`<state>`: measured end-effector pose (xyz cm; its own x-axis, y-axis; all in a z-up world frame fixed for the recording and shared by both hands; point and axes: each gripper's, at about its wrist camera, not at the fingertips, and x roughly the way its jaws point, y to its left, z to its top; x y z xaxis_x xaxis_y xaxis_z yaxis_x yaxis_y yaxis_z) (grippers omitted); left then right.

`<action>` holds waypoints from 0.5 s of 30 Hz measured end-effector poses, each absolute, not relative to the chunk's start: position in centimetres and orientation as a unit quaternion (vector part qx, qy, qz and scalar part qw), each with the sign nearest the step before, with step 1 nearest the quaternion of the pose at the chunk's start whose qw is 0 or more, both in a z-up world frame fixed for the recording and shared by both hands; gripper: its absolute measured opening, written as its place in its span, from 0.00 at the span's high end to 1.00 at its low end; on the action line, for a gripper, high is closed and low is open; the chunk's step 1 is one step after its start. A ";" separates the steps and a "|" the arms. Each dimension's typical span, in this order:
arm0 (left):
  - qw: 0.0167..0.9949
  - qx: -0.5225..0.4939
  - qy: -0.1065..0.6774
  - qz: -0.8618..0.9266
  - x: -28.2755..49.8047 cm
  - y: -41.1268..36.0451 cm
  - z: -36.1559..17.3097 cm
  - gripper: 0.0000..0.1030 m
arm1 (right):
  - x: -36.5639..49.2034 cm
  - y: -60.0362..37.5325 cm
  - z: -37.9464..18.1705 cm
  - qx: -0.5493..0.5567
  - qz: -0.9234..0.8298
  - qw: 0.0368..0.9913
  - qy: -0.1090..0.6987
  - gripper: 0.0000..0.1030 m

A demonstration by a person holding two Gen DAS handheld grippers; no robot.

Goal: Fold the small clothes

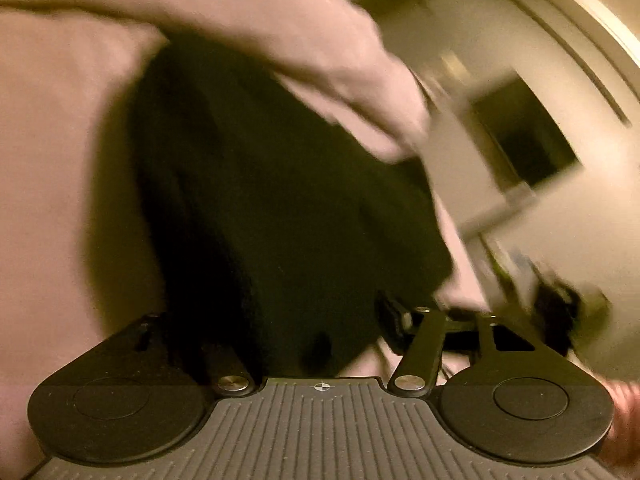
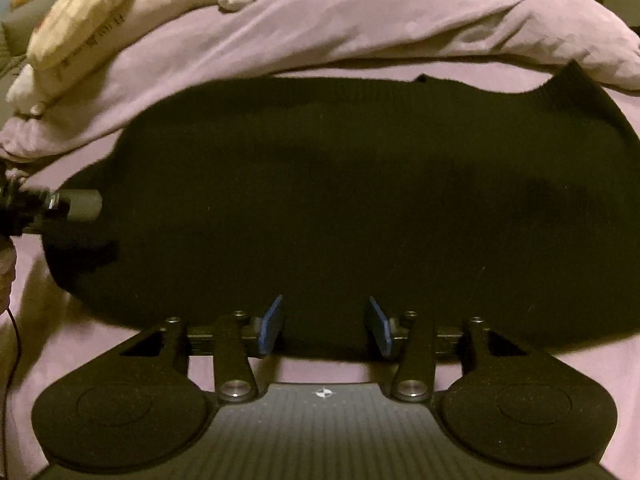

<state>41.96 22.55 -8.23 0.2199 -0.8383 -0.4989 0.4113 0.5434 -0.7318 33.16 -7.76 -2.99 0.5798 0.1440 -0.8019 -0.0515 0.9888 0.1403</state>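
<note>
One black ribbed-knit garment (image 2: 340, 200) lies flat on the mauve bedsheet (image 2: 100, 344); right hand-held gripper (image 2: 324, 326) blue pads apart, clamping nothing; left hand-held gripper (image 1: 320, 320) state unclear.

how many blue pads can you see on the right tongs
2. One blue pad is on the left finger, the other blue pad on the right finger, both at the near edge of the black knit garment, apart with nothing pinched between them.

Pink bed (image 2: 328, 364) — blk knit garment (image 2: 340, 200), duvet (image 2: 360, 28)
</note>
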 end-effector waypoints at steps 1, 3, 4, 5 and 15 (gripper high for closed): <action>0.732 -0.212 0.467 -0.449 41.9 22.3 -8.2 0.48 | 33.4 -7.7 -3.1 0.057 0.046 0.886 0.459 0.50; 0.698 -0.173 0.484 -0.498 41.5 21.9 -8.0 0.49 | 33.5 -7.5 -3.3 0.059 0.032 0.883 0.464 0.49; 0.689 -0.153 0.487 -0.515 41.2 21.8 -7.8 0.50 | 33.4 -7.2 -3.4 0.054 0.028 0.883 0.465 0.49; 0.683 -0.135 0.487 -0.528 40.6 21.8 -7.5 0.50 | 33.4 -7.0 -3.4 0.047 0.027 0.883 0.466 0.48; 0.743 -0.151 0.508 -0.410 39.0 26.7 -7.1 0.32 | 34.3 -6.8 -3.3 0.020 0.040 0.879 0.474 0.40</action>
